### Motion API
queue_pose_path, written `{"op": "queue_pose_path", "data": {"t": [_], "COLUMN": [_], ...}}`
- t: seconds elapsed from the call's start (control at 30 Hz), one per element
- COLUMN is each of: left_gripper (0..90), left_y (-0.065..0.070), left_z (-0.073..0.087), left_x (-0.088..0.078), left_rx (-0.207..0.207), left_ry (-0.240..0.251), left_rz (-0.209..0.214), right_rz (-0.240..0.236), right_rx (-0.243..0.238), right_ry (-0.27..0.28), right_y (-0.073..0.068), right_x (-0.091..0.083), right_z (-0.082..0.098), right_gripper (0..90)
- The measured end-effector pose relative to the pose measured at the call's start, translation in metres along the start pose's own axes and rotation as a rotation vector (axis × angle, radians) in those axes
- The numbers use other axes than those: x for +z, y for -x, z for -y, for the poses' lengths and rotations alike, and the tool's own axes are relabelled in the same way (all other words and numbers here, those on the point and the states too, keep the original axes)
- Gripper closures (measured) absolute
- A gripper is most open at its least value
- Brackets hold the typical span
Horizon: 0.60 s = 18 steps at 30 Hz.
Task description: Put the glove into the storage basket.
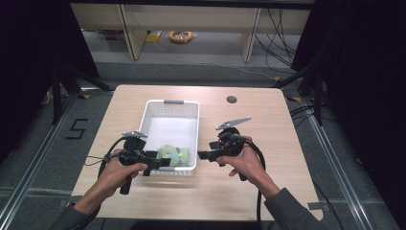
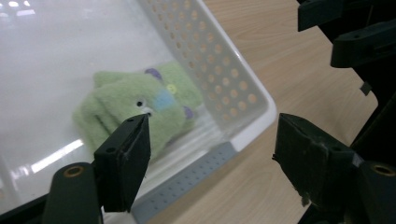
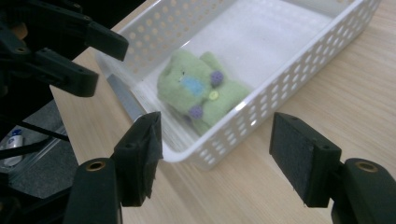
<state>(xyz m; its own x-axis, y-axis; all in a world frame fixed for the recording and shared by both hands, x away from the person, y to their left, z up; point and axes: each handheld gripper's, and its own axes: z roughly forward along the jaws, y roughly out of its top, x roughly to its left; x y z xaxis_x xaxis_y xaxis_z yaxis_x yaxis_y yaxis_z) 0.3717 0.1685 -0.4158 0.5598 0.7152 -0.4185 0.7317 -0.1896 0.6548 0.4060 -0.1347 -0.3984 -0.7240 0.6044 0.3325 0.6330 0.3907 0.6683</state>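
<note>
**Soft toy lying in the basket, both grippers apart and empty**

Nearest the camera, two forearms in grey sleeves are seen coming in from the bottom edge of the high view. The left gripper [image 1: 160,163] is held at the near left corner of the white basket [image 1: 191,106], its tips pointing across the basket's near end. Its jaws are spread wide, and nothing is caught between them; in the left gripper view the near corner of the basket and bare tabletop are seen through the gap. The right gripper [image 1: 203,155] is held just outside the basket's right wall, pointing inward toward it. Its jaws are likewise parted and empty (the perforated wall is framed between them in the right gripper view).

Between the two tools, a green soft toy [image 1: 173,154] is found lying on the basket floor at its near end, close to the near right corner. A blue patch, a yellow button and purple spots can be made out on it [image 3: 198,88]. It is touched by neither gripper.

The rest of the basket is bare white plastic, with a grey handle [image 1: 173,101] on its far rim. The basket is set on a light wooden table [image 1: 263,120]. Farther off, a small round hole [image 1: 231,99] is seen in the tabletop, and beyond the table a coil of orange cable [image 1: 181,36] lies on the floor.
</note>
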Motion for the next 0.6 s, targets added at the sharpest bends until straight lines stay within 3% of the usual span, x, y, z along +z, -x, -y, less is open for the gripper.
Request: {"op": "queue_pose_path", "data": {"t": [0.23,0.27,0.37,0.43,0.47,0.5,0.6], "left_gripper": [24.1,23.7,23.1,22.3,22.1,22.1,21.7], "left_y": [0.018,0.021,0.029,0.034,0.036,0.038,0.044], "left_z": [0.010,0.011,0.015,0.017,0.018,0.019,0.022], "left_x": [0.003,0.003,0.004,0.005,0.005,0.006,0.007], "left_rx": [0.019,0.026,0.041,0.061,0.069,0.069,0.079], "left_ry": [0.019,0.022,0.027,0.029,0.034,0.033,0.033], "left_rz": [0.031,0.035,0.045,0.041,0.033,0.041,0.055], "right_rz": [0.010,0.001,0.003,0.004,0.001,0.010,0.009], "right_rx": [-0.011,-0.046,-0.004,-0.014,0.008,-0.012,0.000], "right_ry": [0.021,0.027,0.032,0.043,0.045,0.056,0.073], "right_y": [0.001,0.004,0.001,0.002,0.000,0.003,0.005], "right_x": [-0.011,-0.012,-0.018,-0.023,-0.026,-0.027,-0.035], "right_z": [0.012,0.013,0.019,0.024,0.026,0.027,0.033], "right_gripper": [33.8,33.6,33.5,33.1,32.9,32.8,32.3]}}
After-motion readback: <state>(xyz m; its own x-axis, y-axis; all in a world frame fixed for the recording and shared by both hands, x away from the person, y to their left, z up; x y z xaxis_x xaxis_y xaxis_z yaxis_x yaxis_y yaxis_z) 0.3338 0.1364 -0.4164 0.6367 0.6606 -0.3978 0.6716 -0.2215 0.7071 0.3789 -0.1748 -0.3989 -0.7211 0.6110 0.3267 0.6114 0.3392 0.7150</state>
